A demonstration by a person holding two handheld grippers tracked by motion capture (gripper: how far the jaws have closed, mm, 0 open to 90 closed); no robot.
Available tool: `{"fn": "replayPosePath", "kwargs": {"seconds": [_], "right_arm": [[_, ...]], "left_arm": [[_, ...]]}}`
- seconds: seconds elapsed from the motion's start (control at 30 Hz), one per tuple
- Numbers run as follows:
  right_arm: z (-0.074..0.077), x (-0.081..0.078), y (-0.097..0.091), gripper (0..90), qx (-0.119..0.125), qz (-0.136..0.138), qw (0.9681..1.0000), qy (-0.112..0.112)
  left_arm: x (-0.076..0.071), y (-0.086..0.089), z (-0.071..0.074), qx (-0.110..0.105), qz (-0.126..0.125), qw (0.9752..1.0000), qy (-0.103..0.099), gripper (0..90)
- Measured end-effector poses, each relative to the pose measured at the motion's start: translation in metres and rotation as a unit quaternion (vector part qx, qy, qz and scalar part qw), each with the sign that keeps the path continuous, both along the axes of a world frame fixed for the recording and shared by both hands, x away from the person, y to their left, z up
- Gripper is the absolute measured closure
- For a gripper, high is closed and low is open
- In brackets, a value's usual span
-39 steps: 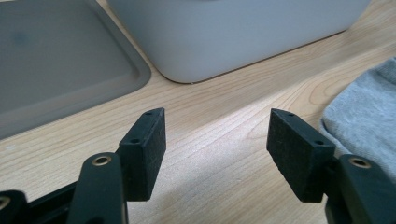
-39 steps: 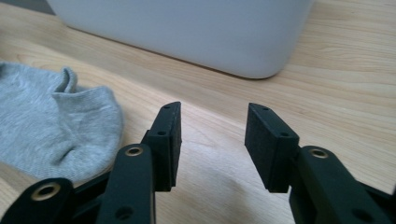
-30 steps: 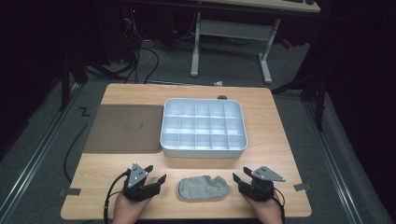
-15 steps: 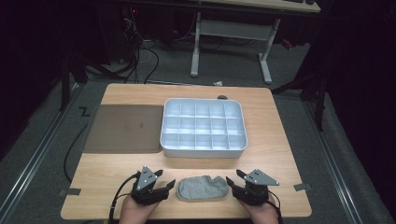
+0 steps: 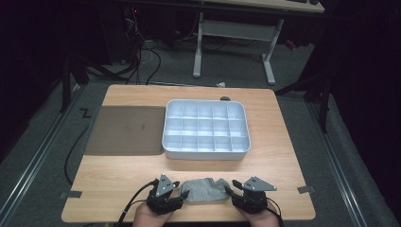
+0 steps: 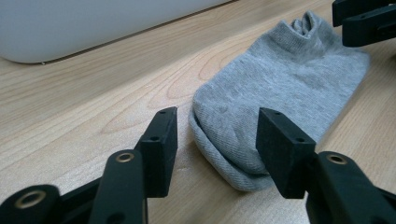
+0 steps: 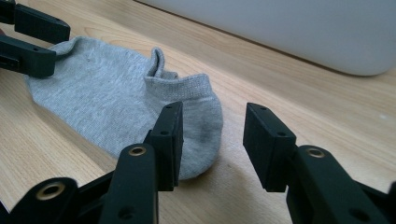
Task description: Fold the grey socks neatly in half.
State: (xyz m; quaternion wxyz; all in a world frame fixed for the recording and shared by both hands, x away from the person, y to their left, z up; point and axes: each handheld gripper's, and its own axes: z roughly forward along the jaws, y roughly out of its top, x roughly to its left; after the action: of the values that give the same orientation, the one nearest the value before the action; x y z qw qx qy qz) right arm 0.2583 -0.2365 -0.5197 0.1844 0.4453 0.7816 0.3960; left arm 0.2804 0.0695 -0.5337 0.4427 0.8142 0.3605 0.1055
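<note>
At the lower middle of the high view, a grey sock [image 5: 204,190] lies flat on the wooden worktop [image 5: 283,161], below the white compartment tray [image 5: 206,128]. The left gripper [image 5: 182,195] is at its left end and the right gripper [image 5: 228,191] at its right end. Both pairs of fingers have just been closing. They stand apart around the sock's ends and do not press on it.

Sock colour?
Plain light grey sock, ribbed at the cuff; shows best in the left gripper view.
</note>
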Motion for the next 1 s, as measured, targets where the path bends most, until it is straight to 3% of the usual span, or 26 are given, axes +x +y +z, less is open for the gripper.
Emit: {"fn": "replayPosePath", "kwargs": {"seconds": [0.17,0.23,0.27,0.33,0.63,0.8,1.0], "right_arm": [[-0.002,0.001,0.002,63.0,0.008,-0.004,0.9999,0.012],[-0.002,0.003,0.001,62.9,0.016,0.005,0.9995,0.026],[-0.003,0.006,-0.001,63.1,0.028,0.005,0.9985,0.046],[-0.005,0.007,-0.002,62.9,0.033,0.004,0.9979,0.055],[-0.01,0.005,0.007,59.6,0.012,0.019,0.9983,0.054],[-0.012,0.002,0.008,68.8,0.016,0.025,0.9983,0.051],[-0.011,0.003,0.007,83.2,0.03,0.029,0.9969,0.066]], "left_arm": [[0.0,-0.001,-0.001,0.004,-0.004,1.0,0.004,53.3],[0.0,-0.001,-0.001,0.004,-0.003,1.0,0.005,55.8],[0.0,-0.001,-0.001,0.004,-0.002,1.0,0.005,58.5],[0.0,-0.001,-0.002,0.005,-0.001,1.0,0.004,60.7],[-0.001,0.0,-0.002,0.012,-0.001,0.9999,0.004,69.6],[-0.003,0.0,-0.002,0.017,0.004,0.9999,-0.003,72.1],[-0.005,0.001,-0.001,0.026,0.009,0.9996,-0.009,75.4]]}}
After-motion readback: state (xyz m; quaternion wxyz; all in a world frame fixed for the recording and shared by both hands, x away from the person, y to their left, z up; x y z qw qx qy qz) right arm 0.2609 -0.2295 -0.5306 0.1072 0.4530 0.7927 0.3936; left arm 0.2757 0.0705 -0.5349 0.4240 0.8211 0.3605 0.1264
